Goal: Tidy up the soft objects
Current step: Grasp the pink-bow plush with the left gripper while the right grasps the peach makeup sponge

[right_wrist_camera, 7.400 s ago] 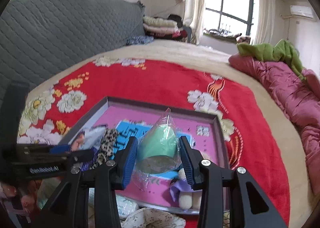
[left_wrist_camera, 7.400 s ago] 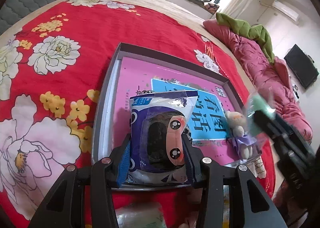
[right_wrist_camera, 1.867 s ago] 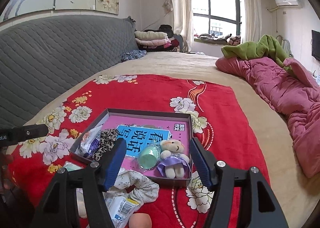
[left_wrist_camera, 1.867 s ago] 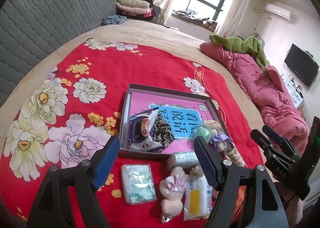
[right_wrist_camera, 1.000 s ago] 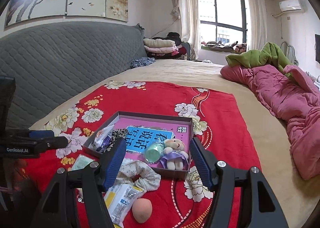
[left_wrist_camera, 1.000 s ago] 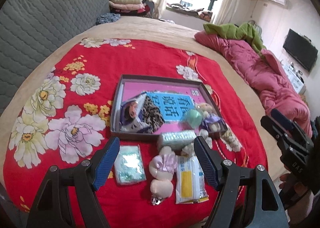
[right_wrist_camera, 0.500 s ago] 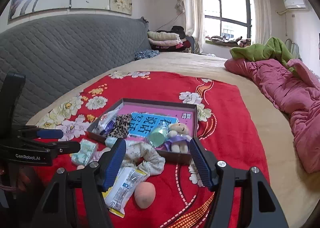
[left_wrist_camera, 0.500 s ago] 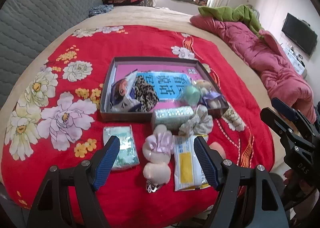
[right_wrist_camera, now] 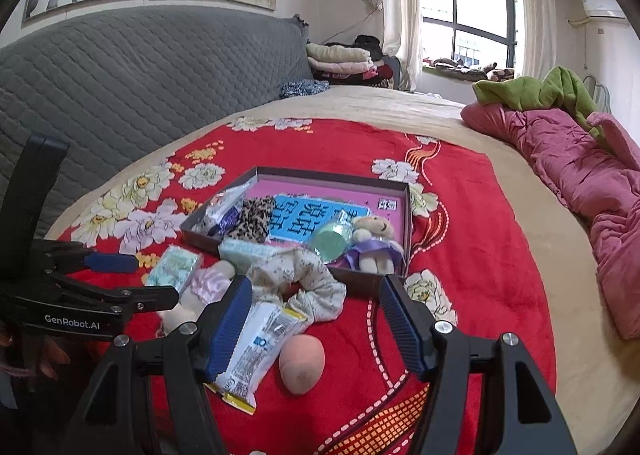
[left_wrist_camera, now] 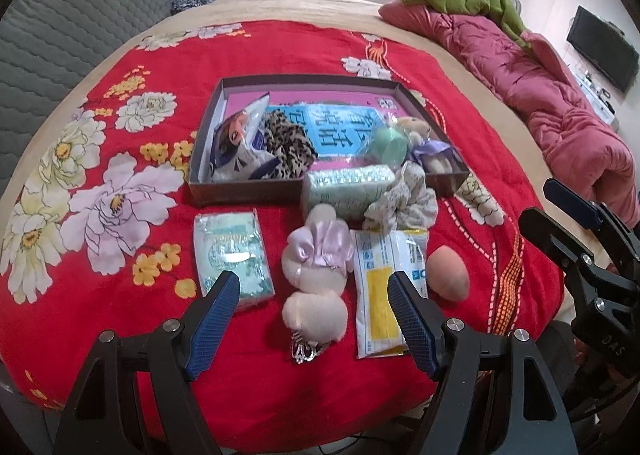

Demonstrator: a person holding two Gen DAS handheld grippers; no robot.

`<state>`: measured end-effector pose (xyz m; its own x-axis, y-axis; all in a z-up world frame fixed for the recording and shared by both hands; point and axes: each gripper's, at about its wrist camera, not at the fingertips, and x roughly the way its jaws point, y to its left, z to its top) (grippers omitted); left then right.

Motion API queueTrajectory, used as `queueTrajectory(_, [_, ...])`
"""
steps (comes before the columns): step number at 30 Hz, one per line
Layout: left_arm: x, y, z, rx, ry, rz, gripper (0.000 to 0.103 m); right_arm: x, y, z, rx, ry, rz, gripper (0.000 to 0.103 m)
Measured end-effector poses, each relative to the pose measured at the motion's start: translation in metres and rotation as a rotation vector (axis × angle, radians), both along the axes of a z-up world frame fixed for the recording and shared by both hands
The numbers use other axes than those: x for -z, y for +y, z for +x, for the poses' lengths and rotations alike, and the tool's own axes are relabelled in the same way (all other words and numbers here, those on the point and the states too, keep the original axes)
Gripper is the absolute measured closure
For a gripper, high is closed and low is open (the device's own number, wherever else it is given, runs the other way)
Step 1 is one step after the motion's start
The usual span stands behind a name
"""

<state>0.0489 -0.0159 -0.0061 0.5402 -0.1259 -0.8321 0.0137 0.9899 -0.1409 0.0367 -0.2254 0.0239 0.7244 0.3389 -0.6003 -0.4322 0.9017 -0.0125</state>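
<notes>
Left wrist view: left gripper (left_wrist_camera: 312, 315) is spread wide w/ nothing between the jaws, hovering over the loose stuff on the red blanket (left_wrist_camera: 280, 51) in front of the box (left_wrist_camera: 240, 189). Right gripper (right_wrist_camera: 316, 319) also gaping, empty.

Box already has a bagged mask (left_wrist_camera: 236, 143), leopard scrunchie (left_wrist_camera: 286, 149), green sponge in a bag (left_wrist_camera: 386, 143) and small teddy (left_wrist_camera: 422, 135). Still outside: tissue pack (left_wrist_camera: 232, 255), pink plush (left_wrist_camera: 316, 275), wipes packet (left_wrist_camera: 386, 283), peach sponge (left_wrist_camera: 447, 273), a 2nd tissue pack (left_wrist_camera: 346, 191) leaning on the box wall, floral scrunchie (left_wrist_camera: 402, 199) just beside it.

Risks, as I judge it:
- Plush touches the wipes packet; a wide grab prob. drags both.
- Wipes packet is flat and slick, so the pads may slide off or only pinch film.
- Peach sponge is round, could squirt out or roll off the bed edge nearby.
- Both grippers work close together, so they could bump.
</notes>
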Motion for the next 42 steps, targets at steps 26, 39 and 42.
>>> queueTrajectory(26, [0.053, 0.000, 0.008, -0.023, 0.112, -0.060, 0.025, 0.066, 0.015, 0.004, -0.040, 0.134, -0.085, 0.037])
queueTrajectory(39, [0.058, -0.002, 0.012, -0.029, 0.111, -0.060, 0.025, 0.083, 0.020, 0.009, -0.031, 0.138, -0.134, 0.037])
queueTrajectory(42, [0.059, -0.002, 0.013, -0.033, 0.109, -0.055, 0.025, 0.088, 0.020, 0.012, -0.026, 0.132, -0.145, 0.037])
